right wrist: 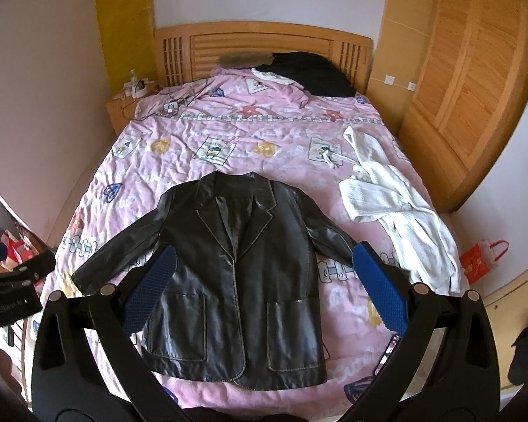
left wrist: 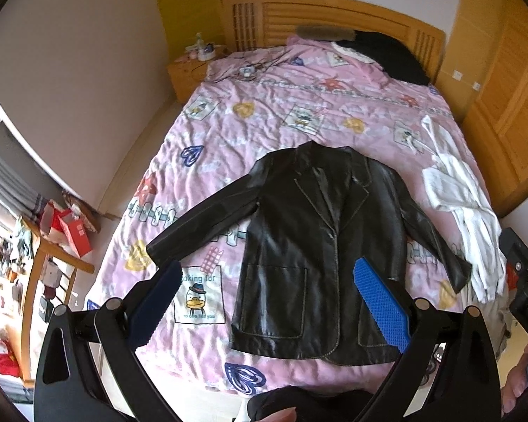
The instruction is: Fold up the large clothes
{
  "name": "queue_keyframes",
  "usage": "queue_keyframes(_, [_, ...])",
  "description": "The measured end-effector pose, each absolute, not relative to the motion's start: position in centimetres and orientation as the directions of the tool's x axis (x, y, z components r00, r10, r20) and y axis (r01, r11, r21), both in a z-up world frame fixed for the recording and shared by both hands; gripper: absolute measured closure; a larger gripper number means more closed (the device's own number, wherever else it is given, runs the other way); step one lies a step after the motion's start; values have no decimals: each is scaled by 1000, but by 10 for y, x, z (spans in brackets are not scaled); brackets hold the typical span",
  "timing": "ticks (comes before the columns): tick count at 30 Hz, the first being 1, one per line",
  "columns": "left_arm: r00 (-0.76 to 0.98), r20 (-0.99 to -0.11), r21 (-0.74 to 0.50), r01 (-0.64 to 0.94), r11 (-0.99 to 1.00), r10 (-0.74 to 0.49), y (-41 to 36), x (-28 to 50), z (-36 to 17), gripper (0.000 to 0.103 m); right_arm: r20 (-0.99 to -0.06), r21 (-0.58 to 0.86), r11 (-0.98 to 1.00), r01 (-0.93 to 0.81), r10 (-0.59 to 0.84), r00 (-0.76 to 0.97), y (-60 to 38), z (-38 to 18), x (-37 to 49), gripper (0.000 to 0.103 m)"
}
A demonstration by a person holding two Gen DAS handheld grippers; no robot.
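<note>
A black leather jacket (left wrist: 299,246) lies flat and face up on the pink bed cover (left wrist: 264,119), sleeves spread to both sides, collar toward the headboard. It also shows in the right wrist view (right wrist: 236,281). My left gripper (left wrist: 267,281) is open and empty, held above the jacket's lower half near the foot of the bed. My right gripper (right wrist: 264,270) is open and empty, also above the jacket's lower half. Neither touches the jacket.
A white garment (right wrist: 397,211) lies crumpled on the bed's right side. A dark coat with a fur trim (right wrist: 299,70) lies by the wooden headboard (right wrist: 264,42). A nightstand (right wrist: 130,105) stands left, a wardrobe (right wrist: 468,88) right, cluttered furniture (left wrist: 45,246) at left.
</note>
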State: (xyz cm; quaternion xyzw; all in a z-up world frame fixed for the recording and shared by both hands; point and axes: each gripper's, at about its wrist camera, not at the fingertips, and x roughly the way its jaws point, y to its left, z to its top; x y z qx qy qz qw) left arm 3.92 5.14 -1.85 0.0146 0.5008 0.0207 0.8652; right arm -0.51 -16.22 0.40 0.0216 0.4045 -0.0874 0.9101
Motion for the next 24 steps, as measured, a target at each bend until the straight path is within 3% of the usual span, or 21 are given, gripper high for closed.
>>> queue_keyframes(15, [403, -908, 6, -265, 964, 116, 157, 122, -100, 8, -774, -117, 993, 8, -96, 626, -87, -31, 103, 5])
queue_keyframes(24, [283, -950, -24, -479, 878, 128, 247, 167, -236, 8, -765, -62, 992, -107, 21, 643, -17, -104, 179, 5])
